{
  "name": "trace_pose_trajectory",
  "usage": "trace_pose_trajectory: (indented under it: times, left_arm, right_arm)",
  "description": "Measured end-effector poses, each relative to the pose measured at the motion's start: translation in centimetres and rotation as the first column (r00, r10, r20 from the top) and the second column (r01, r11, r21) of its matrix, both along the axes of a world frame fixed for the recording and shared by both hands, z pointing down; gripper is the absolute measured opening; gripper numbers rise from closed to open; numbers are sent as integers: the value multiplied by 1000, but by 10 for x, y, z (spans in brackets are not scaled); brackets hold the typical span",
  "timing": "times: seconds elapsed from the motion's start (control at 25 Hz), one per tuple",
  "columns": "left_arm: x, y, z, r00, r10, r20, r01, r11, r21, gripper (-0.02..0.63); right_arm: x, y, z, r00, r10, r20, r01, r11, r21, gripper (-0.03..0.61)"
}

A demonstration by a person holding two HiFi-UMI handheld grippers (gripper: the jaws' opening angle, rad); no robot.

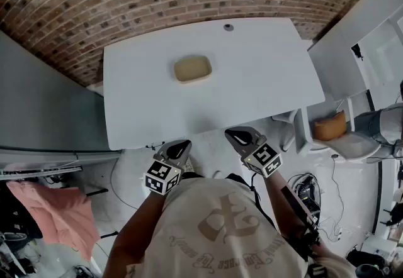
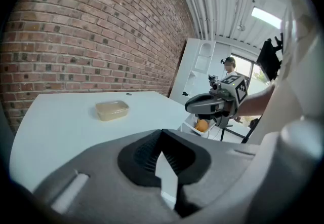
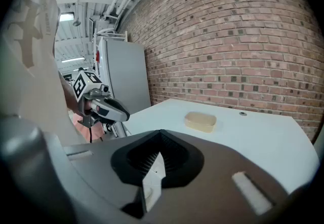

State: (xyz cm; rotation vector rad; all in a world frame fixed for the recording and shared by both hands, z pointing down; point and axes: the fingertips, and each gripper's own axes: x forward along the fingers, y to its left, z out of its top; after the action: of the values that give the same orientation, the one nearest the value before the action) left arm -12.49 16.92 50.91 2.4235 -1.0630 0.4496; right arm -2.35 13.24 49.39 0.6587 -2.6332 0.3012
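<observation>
Both tongs, left (image 1: 179, 147) and right (image 1: 238, 137), hang closed and empty just at the near edge of the white worktop (image 1: 271, 75). That shallow beige lidded plastic tub (image 1: 192, 68) sits well apart from them, mid-worktop. Risk imo: reaching it with closed tongs would just shove the light tub across the slick surface.

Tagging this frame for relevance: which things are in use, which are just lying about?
In use: left gripper, right gripper, both shut, empty; beige lidded container on the white table, ahead of them.
Lying about: orange object in the white bin, pink cloth, round table grommet.
</observation>
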Motion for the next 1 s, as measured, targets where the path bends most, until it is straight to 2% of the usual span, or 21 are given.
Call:
trace_pose_trajectory:
  times: [0.24, 0.52, 1.0]
  left_arm:
    - [57, 34, -5, 1000, -19, 1, 19, 1000, 4, 3]
    - [82, 62, -2, 998, -69, 13, 69, 998, 3, 3]
    - [123, 93, -12, 998, -62, 19, 62, 998, 24, 3]
  right_arm:
    - [51, 29, 3, 1000, -31, 2, 31, 999, -7, 8]
    - [84, 54, 2, 999, -50, 18, 50, 999, 3, 8]
    - [137, 90, 1, 1000, -4, 26, 4, 1000, 8, 8]
